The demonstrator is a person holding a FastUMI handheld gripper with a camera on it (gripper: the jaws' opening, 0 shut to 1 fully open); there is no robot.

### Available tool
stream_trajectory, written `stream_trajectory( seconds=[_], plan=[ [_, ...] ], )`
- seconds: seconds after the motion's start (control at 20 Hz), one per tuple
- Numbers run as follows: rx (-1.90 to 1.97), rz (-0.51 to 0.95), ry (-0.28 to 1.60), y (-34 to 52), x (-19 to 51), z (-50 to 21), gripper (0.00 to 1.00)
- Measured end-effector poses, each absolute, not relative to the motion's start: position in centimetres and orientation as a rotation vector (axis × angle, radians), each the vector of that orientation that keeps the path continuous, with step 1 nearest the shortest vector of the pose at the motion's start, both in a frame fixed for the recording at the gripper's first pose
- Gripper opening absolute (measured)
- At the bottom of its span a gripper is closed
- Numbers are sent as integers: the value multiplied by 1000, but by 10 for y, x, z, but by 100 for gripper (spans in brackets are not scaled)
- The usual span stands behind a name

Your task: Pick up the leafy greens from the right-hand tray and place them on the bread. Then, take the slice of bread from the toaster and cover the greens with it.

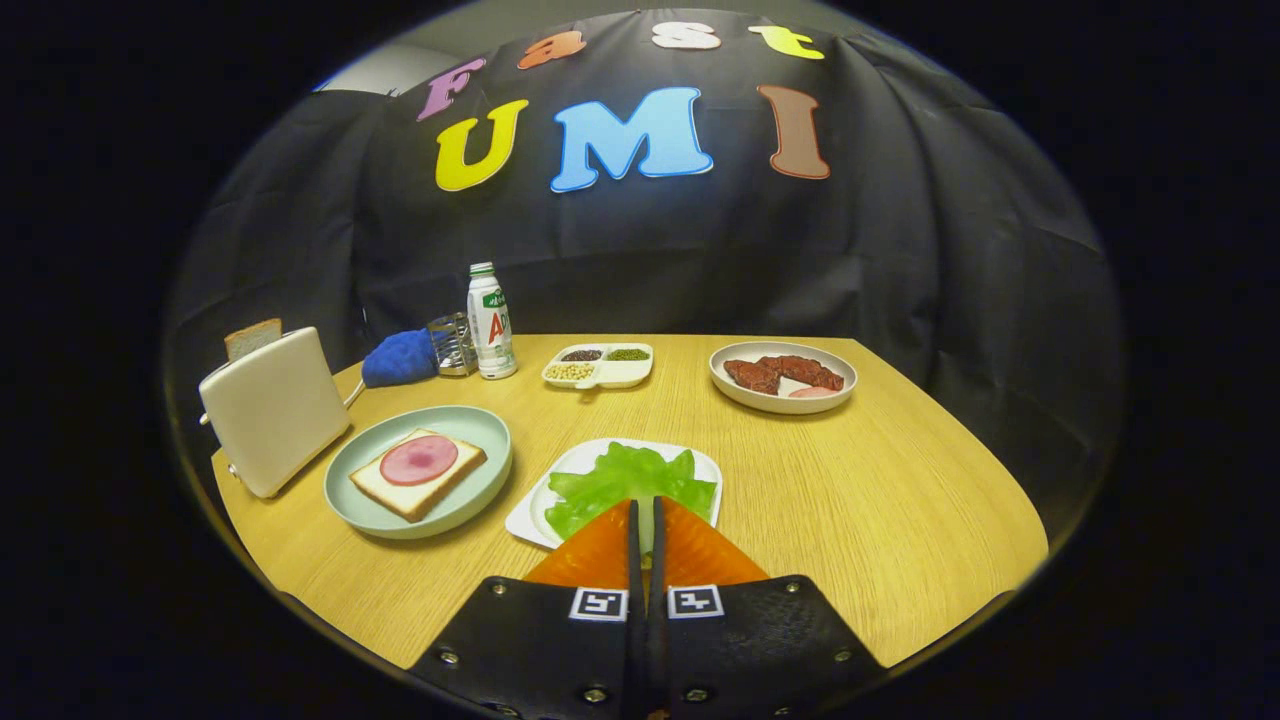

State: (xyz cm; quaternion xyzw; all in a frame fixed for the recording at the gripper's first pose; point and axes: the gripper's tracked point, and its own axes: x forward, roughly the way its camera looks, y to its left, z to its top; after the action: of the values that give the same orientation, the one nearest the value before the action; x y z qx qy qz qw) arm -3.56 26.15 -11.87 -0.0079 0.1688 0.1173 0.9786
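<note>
Gripper (645, 510) fingers nearly together, thin gap between tips, over near edge of leafy greens (630, 485) on white tray (530, 518); whether tips touch leaves is hard to tell. Bread (417, 473) with ham slice (419, 459) on green plate (470, 500) beside tray. Toaster (275, 410) at table (880, 500) left edge, bread slice (252, 338) sticking up.

The tool (645, 512) has two wedge-shaped fingers with only a thin slit between them, mounted on black plates carrying silver screws and two square black-and-white markers.
</note>
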Motion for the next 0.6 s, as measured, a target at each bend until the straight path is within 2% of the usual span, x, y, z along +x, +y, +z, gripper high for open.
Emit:
stream_trajectory(
  seconds=[0.6],
  plan=[
    [-40,288,237,286,-48,-70,1]
  ],
)
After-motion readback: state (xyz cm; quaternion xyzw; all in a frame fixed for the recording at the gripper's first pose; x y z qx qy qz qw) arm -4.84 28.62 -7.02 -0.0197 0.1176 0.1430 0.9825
